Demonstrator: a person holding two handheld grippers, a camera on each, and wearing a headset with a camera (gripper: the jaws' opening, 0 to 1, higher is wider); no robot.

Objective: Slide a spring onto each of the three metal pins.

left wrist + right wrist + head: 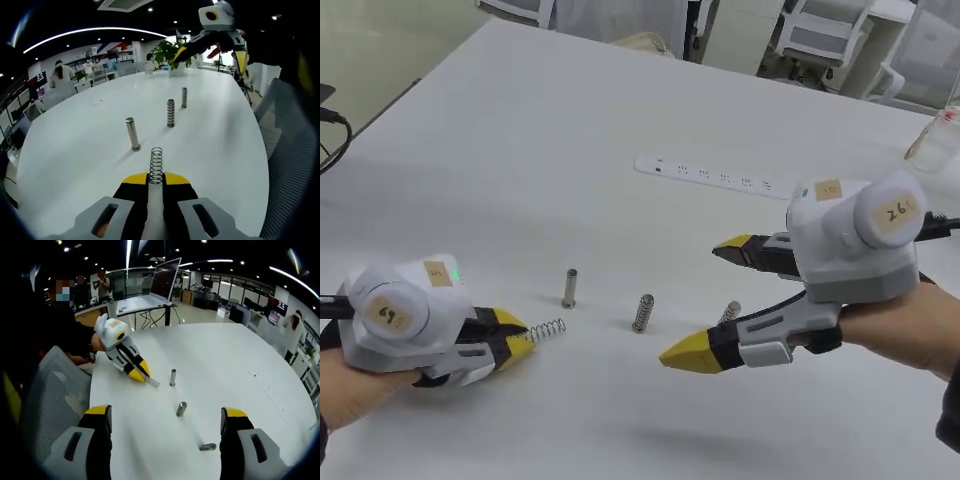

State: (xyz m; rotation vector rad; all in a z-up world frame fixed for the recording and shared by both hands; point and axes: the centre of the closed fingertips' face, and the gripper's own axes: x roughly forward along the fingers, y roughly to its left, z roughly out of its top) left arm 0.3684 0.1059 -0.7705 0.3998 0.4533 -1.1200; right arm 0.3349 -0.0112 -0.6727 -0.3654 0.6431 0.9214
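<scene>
Springs sit on two of the three pins already, from what I see. My left tongs (520, 338) are closed down on one end of a loose spring (548, 328), which sticks straight out past the yellow tips, low over the white surface (620, 120). In the left gripper view the bare pin (132, 134) stands upright at 11 o'clock from that spring's free end, near but apart. Beyond it, toward 1 o'clock, the middle pin (171, 112) and the far pin (184, 97) stand in a row, each wrapped in coils. My right tongs (692, 300) hang wide apart with nothing between them, over the surface by the far pin, whose base the lower jaw hides in the head view. A white power strip (720, 178) lies at 12 o'clock from the pins, well apart.
</scene>
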